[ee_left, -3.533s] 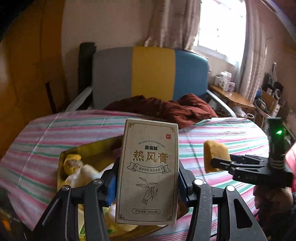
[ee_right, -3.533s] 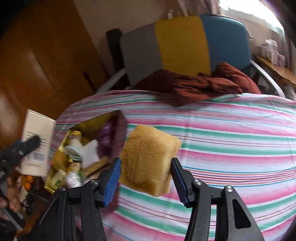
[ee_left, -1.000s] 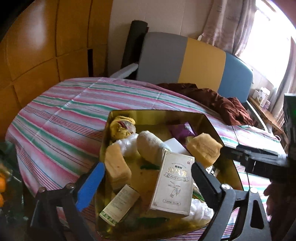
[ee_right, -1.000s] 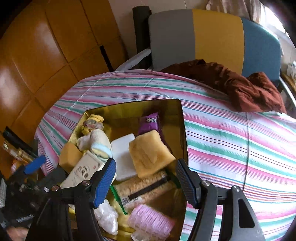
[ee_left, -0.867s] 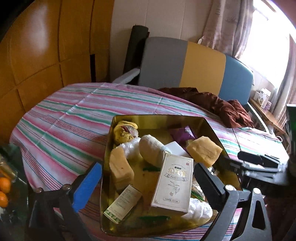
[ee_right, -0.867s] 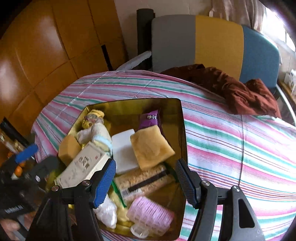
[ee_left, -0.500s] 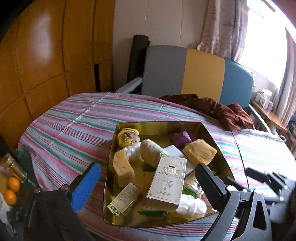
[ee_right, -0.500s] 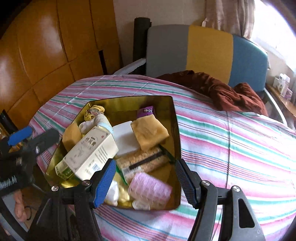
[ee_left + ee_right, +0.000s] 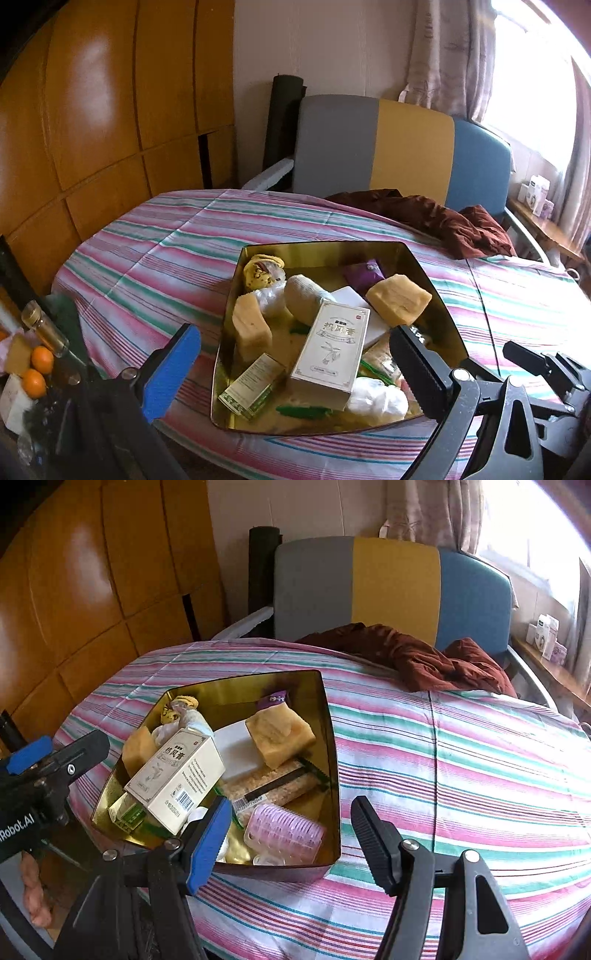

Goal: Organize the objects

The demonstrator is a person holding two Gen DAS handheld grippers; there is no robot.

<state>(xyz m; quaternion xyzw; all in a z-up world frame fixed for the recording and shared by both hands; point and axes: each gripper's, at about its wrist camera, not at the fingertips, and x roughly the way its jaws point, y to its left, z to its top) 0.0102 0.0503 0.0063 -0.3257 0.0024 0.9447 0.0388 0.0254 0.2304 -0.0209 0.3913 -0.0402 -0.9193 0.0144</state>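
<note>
Both grippers, left gripper (image 9: 291, 363) and right gripper (image 9: 291, 834), now hang back with jaws spread and empty; the cream box (image 9: 330, 354) and yellow sponge (image 9: 399, 301) they carried lie in the gold tin (image 9: 332, 760). Deposit seems done. Beyond: striped bedspread (image 9: 461, 753), maroon cloth (image 9: 417, 657), tricolour headboard (image 9: 395, 587).

We list two hand-held grippers of black plastic. The left gripper (image 9: 295, 365) carries one finger with a flat blue pad (image 9: 171, 371) and one with a black ribbed pad (image 9: 415, 369); silver screws (image 9: 459, 374) mark the finger joints. The right gripper (image 9: 290, 834) matches it: blue pad, black ribbed pad, silver screws, triangular cut-outs in the arms. We read white lettering ending "Robot.AI" (image 9: 16, 829) on the left gripper's body.
</note>
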